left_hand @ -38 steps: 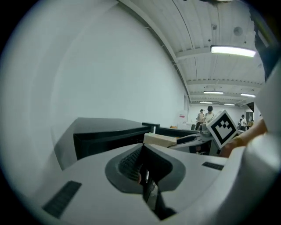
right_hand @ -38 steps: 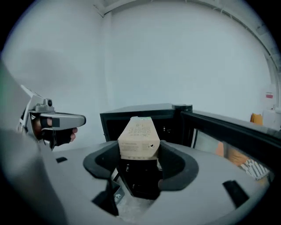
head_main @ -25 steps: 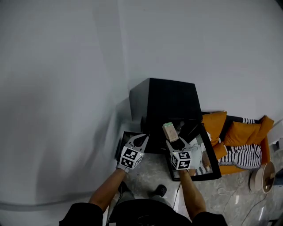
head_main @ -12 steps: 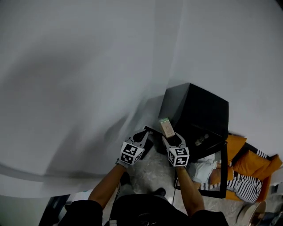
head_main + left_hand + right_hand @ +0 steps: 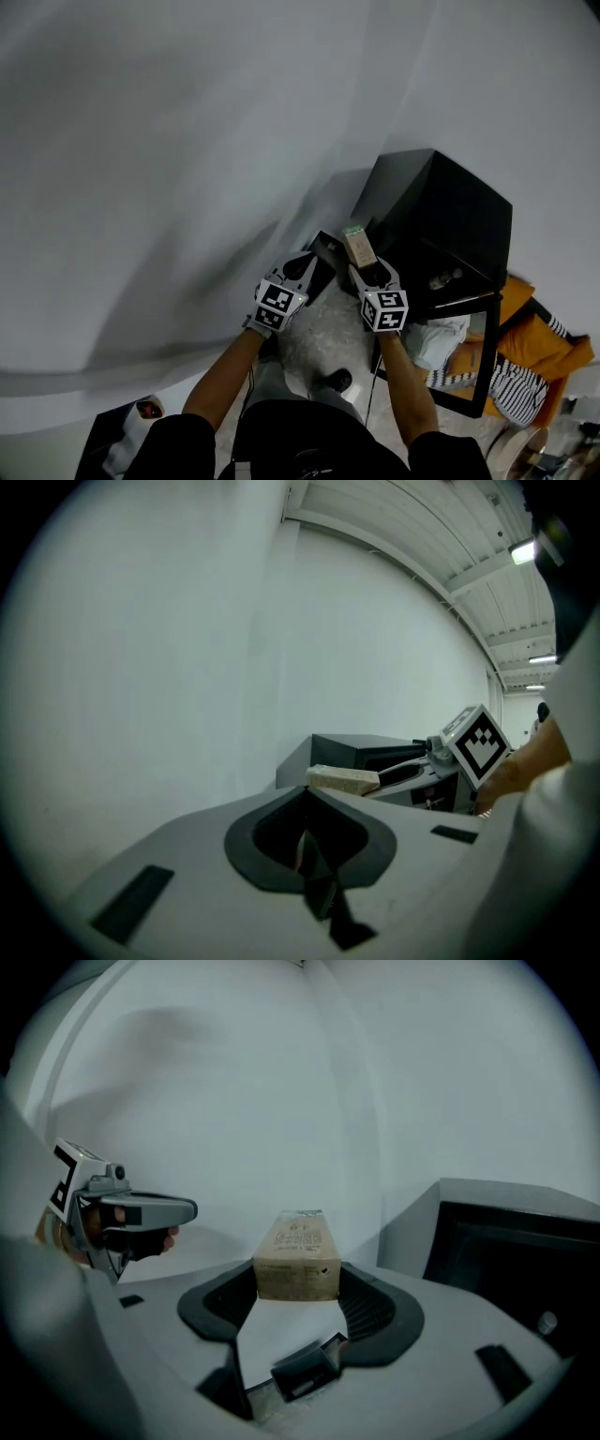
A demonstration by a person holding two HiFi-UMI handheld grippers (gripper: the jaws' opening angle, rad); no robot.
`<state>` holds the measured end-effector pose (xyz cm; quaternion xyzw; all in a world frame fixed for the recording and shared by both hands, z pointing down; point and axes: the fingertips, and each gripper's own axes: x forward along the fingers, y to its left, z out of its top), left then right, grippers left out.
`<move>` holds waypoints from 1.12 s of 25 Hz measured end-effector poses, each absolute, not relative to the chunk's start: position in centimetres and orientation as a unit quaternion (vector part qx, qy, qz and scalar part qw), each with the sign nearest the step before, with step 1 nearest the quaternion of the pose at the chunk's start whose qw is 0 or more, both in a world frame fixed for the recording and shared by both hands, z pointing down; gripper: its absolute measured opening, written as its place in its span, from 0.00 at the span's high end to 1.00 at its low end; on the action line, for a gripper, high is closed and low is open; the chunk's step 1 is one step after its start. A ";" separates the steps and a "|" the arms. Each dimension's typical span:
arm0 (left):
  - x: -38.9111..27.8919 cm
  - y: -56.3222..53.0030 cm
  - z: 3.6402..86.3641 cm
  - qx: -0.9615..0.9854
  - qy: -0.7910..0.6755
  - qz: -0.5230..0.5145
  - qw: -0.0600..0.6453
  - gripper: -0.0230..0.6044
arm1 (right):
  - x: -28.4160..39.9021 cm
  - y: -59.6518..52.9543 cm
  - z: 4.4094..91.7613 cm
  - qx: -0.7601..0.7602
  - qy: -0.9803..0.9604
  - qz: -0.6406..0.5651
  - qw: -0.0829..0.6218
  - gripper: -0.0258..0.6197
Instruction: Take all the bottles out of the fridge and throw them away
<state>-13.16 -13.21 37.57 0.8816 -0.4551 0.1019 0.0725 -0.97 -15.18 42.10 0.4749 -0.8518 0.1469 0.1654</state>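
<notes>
A beige carton [image 5: 356, 244] stands out of my right gripper [image 5: 364, 266], which is shut on it; in the right gripper view the carton [image 5: 298, 1255] fills the gap of that gripper [image 5: 298, 1283]. My left gripper [image 5: 300, 267] is shut with nothing in it, its jaws [image 5: 309, 799] pressed together. It hangs just left of the right one. The black fridge [image 5: 441, 202] stands to the right with its door [image 5: 483, 375] swung open. A small bottle [image 5: 444, 278] shows inside. From the left gripper view I also see the carton [image 5: 342, 779] and the fridge [image 5: 366, 747].
A low black bin [image 5: 324, 249] sits on the floor against the fridge's left side, partly behind the grippers. A white wall [image 5: 187, 141] fills the left and top. An orange sofa [image 5: 544, 342] with striped cloth lies at the far right. A shoe [image 5: 336, 380] is below.
The head view has swung left, so the fridge now sits further right. Both grippers have come away from the open fridge toward the bin, the right still holding the carton.
</notes>
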 end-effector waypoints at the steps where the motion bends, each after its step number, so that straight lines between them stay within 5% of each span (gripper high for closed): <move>1: -13.5 -13.3 38.3 0.881 -0.455 0.104 0.073 0.96 | -1.3 -15.3 43.0 0.473 -0.852 0.148 0.169 0.53; 28: -16.1 -16.7 67.6 0.870 -0.431 0.165 0.173 0.96 | -5.6 -17.0 75.7 0.439 -0.839 0.243 0.209 0.53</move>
